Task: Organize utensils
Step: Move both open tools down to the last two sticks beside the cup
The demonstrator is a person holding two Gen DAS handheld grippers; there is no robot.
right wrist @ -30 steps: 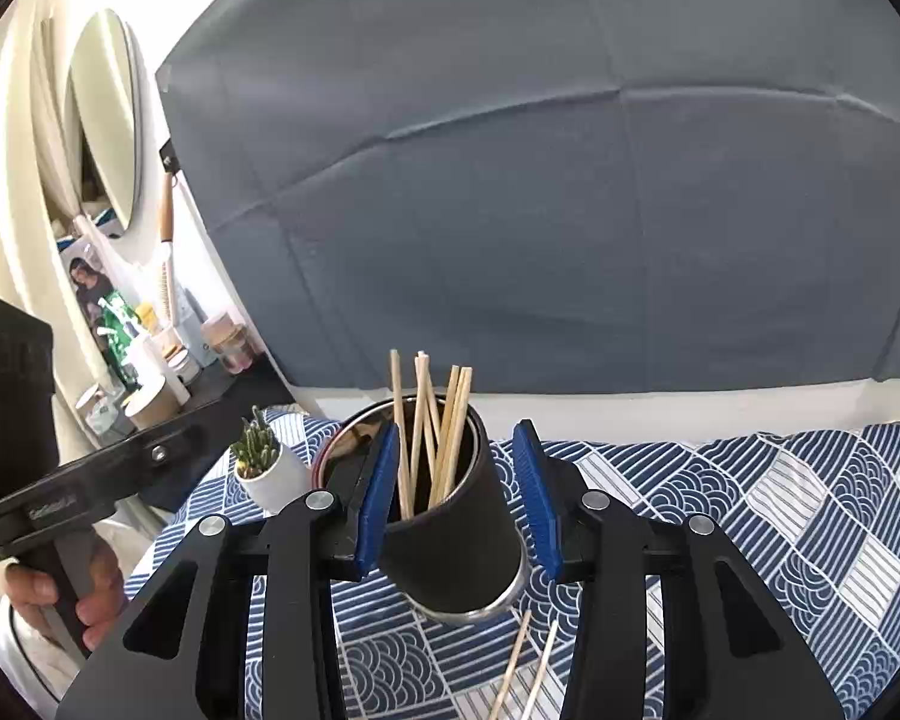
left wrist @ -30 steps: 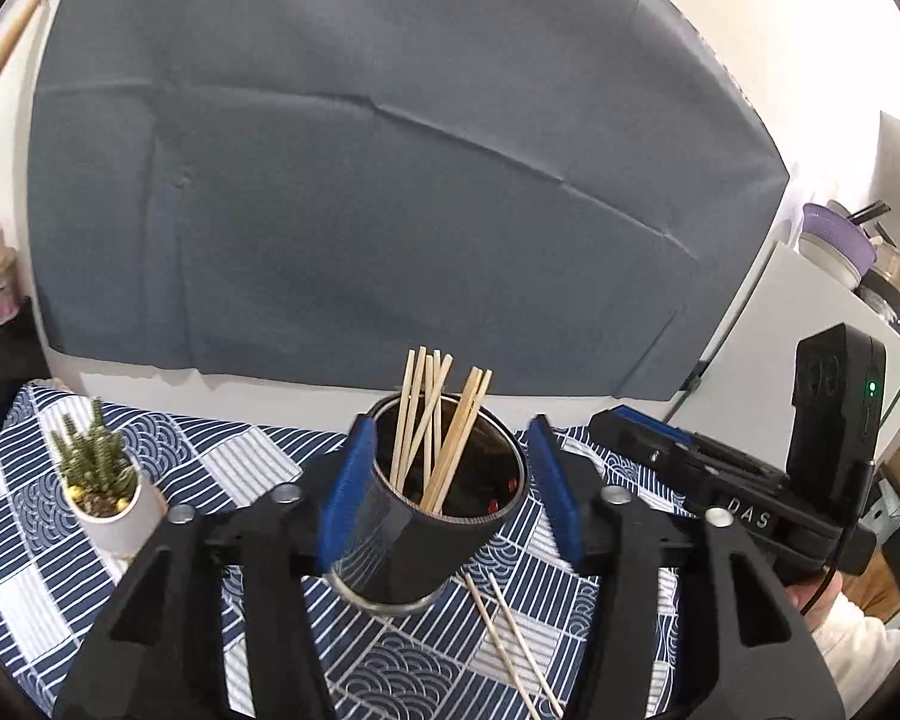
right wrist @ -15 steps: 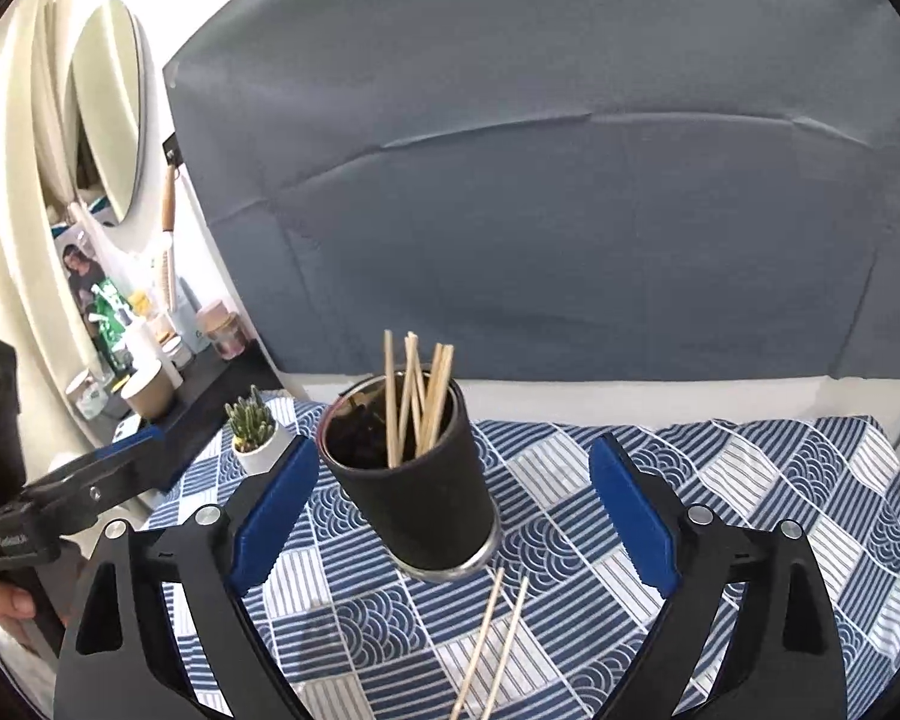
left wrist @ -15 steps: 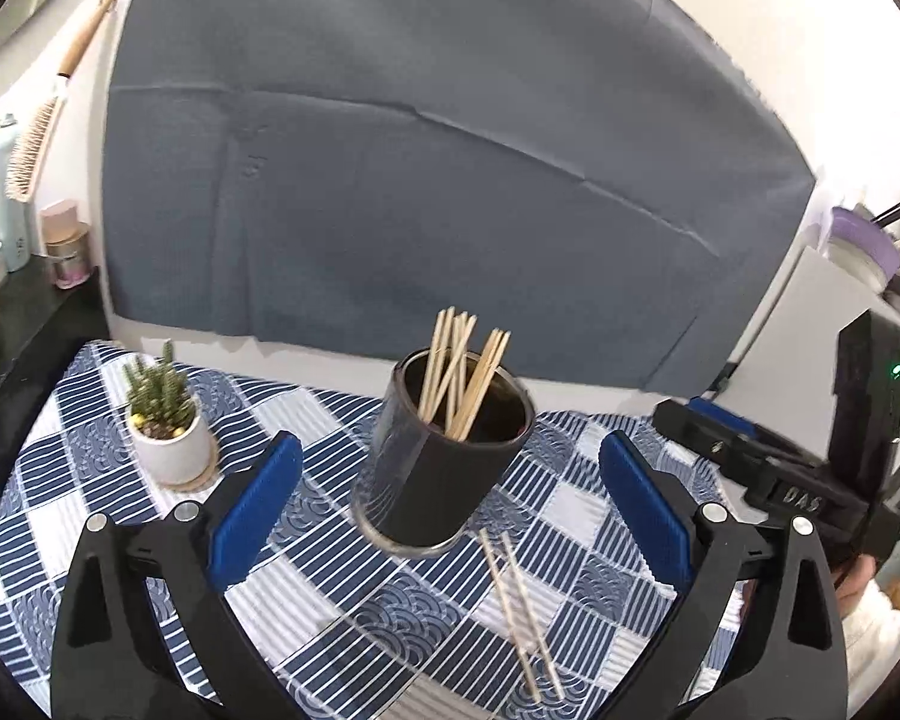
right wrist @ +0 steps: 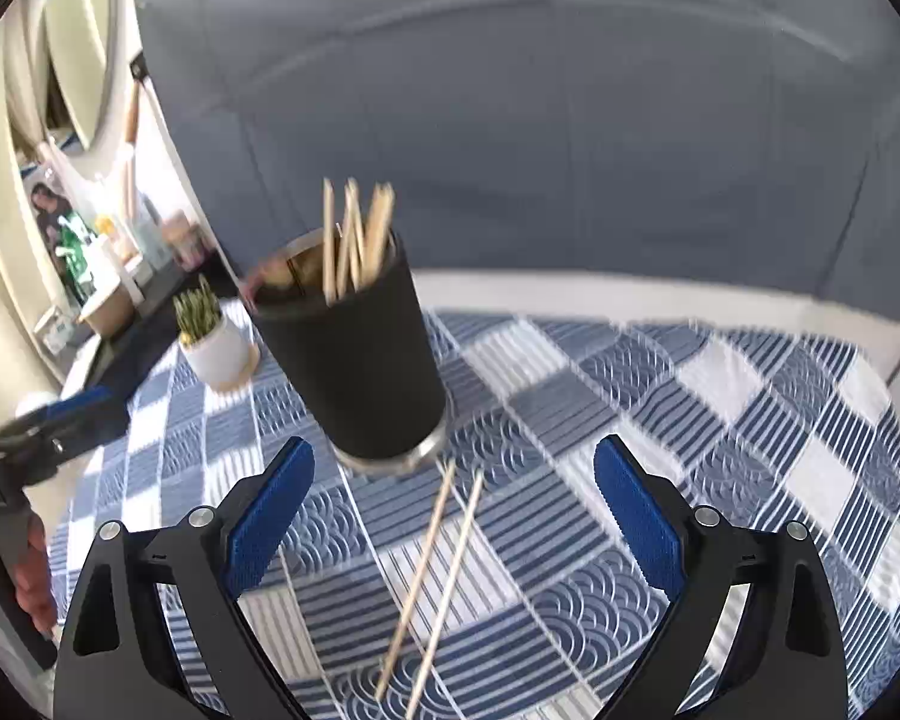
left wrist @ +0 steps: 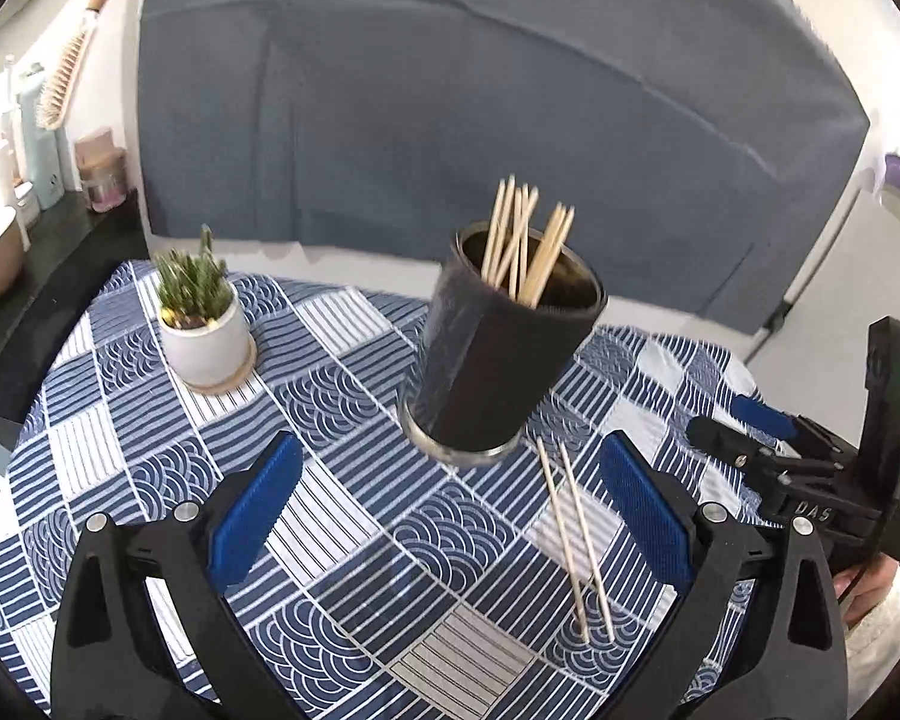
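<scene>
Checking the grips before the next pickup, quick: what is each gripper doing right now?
Left gripper: open, holding nothing.
Right gripper: open, holding nothing.

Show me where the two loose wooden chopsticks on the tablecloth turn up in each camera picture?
Left wrist view: the two loose wooden chopsticks lie lower right of centre, just inside the right blue finger.
Right wrist view: the same pair lies bottom centre, slanting up towards the holder.
Shared landmark: the black cylindrical holder full of chopsticks, standing just beyond the pair's far ends.
</scene>
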